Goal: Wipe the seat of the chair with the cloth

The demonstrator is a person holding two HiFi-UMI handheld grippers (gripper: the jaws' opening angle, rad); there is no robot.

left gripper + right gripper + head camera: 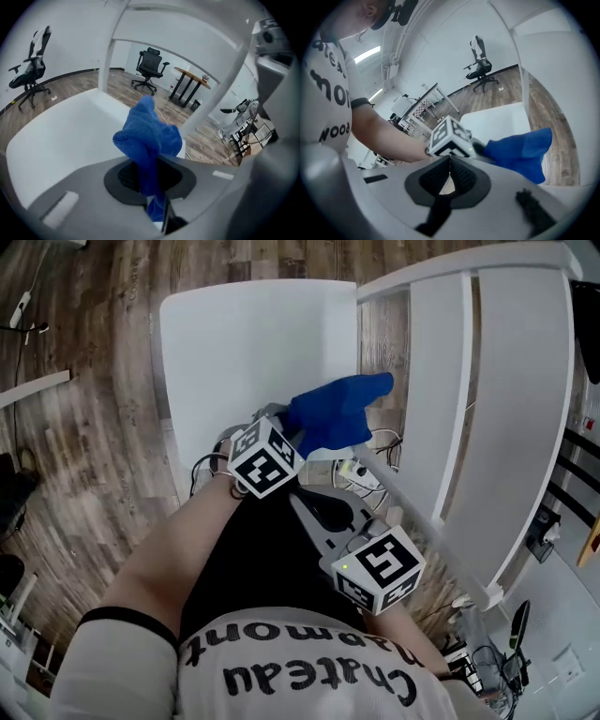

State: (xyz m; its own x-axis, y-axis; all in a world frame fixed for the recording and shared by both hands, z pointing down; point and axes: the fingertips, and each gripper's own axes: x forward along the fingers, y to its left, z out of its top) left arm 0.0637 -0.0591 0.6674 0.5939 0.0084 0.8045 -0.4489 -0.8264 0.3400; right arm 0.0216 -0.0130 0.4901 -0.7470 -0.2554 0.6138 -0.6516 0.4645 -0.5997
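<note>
The white chair seat (244,343) lies ahead of me, its slatted white back (506,381) to the right. My left gripper (298,432) is shut on a blue cloth (337,413), which hangs just above the seat's near right edge. In the left gripper view the cloth (147,136) bunches up out of the shut jaws over the seat (61,131). My right gripper (323,507) sits behind the left one, close to my body, shut on nothing. Its own view shows the right gripper (450,161), the cloth (522,150) and the seat (501,117) beyond.
Wood floor (84,456) surrounds the chair. Cables (375,465) lie on the floor under the seat's right side. Black office chairs (150,65) (30,70) and a desk (190,79) stand far off along the white walls.
</note>
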